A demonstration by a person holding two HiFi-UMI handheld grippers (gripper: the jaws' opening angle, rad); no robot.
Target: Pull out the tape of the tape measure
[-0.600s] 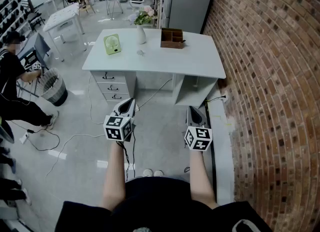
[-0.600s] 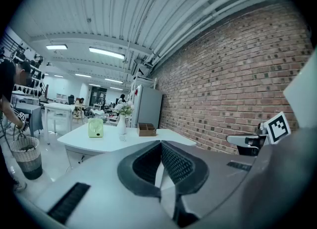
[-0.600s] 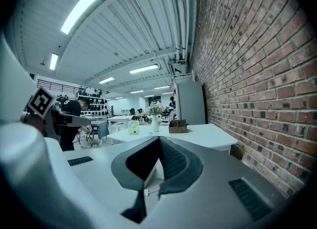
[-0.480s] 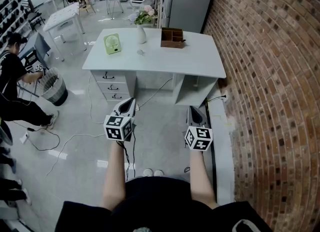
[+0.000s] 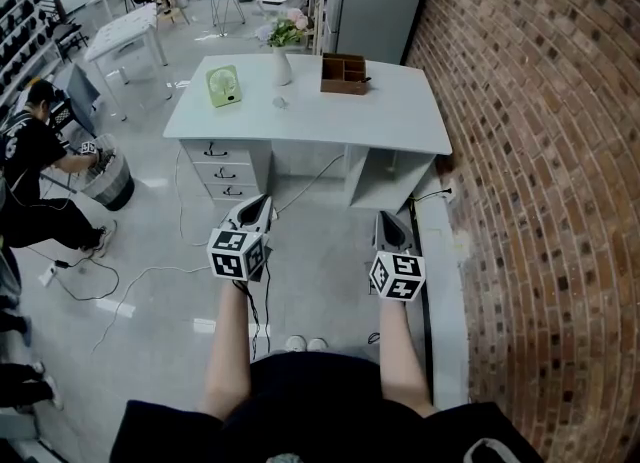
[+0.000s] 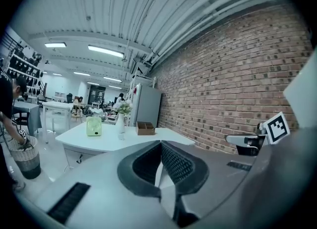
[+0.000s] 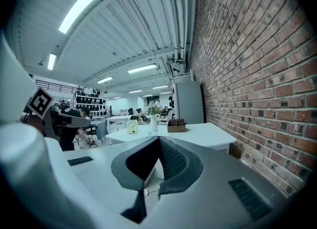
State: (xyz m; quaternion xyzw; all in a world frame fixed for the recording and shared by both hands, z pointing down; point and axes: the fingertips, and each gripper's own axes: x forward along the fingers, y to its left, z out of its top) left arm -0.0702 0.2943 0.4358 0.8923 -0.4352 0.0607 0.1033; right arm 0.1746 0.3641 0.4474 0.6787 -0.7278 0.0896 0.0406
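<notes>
The tape measure is not something I can pick out with certainty. The only candidate is a small pale object (image 5: 281, 104) on the white desk (image 5: 400, 126), left of the middle and just in front of the white vase of flowers (image 5: 282, 68). It is too small from here to identify. A green desk fan (image 5: 223, 86) stands toward the left edge, and a wooden organiser box (image 5: 344, 75) sits at the far edge.

I am standing well back from the desk, with open floor between me and its near edge. The left gripper (image 5: 256, 203) and the right gripper (image 5: 385, 217) are held side by side in front of me, pointing at the desk and tipped slightly down. In both gripper views the ribbed pads meet, so both pairs of jaws are together with nothing between them.

The step in hand, as I judge it, is the approach. I would walk up to the near edge and confirm what the small object is. Both pairs of jaws should be spread before I reach in. One gripper should pin the case firmly while the other pinches the hook at the tape's end. The pull should run straight and level along the desk, away from the vase, so the case neither twists nor knocks the vase over.
</notes>
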